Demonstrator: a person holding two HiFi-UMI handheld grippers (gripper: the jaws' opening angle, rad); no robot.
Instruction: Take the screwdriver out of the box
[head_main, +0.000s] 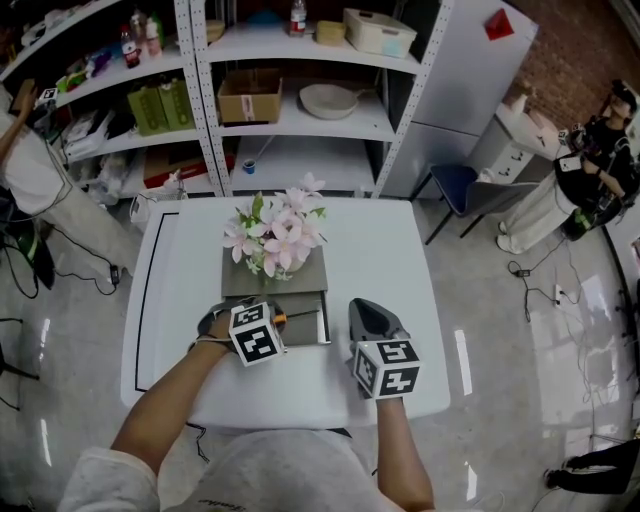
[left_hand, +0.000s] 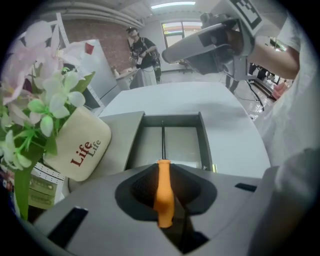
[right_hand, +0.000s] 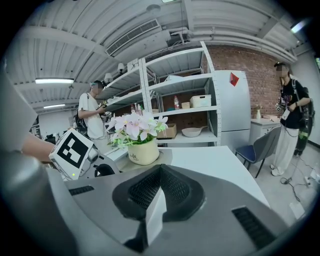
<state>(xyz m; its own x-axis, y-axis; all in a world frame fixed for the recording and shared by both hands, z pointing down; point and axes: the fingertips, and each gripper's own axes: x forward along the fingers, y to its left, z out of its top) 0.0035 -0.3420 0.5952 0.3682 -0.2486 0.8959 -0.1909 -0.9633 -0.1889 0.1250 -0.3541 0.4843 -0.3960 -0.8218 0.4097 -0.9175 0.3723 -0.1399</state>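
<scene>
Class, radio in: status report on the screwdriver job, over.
Left gripper shut on screwdriver, orange handle, shaft pointing into open box. Right gripper shut, empty, beside box. Flower pot on box top, not in the way.

Orange handle on the screwdriver (left_hand: 163, 192), low centre of the left gripper view, with a thin dark shaft above it. The box (left_hand: 120, 132) is plain grey. At far left, pale pink flowers (left_hand: 30, 55) with green leaves, and a cream pot (left_hand: 80, 145) lettered red and dark. White counter (head_main: 380, 260) with a black line down its left side. The left hand-held gripper (left_hand: 163, 210) and right hand-held gripper (right_hand: 152, 210) are grey, their cubes (head_main: 254, 334) patterned in black-and-white squares
</scene>
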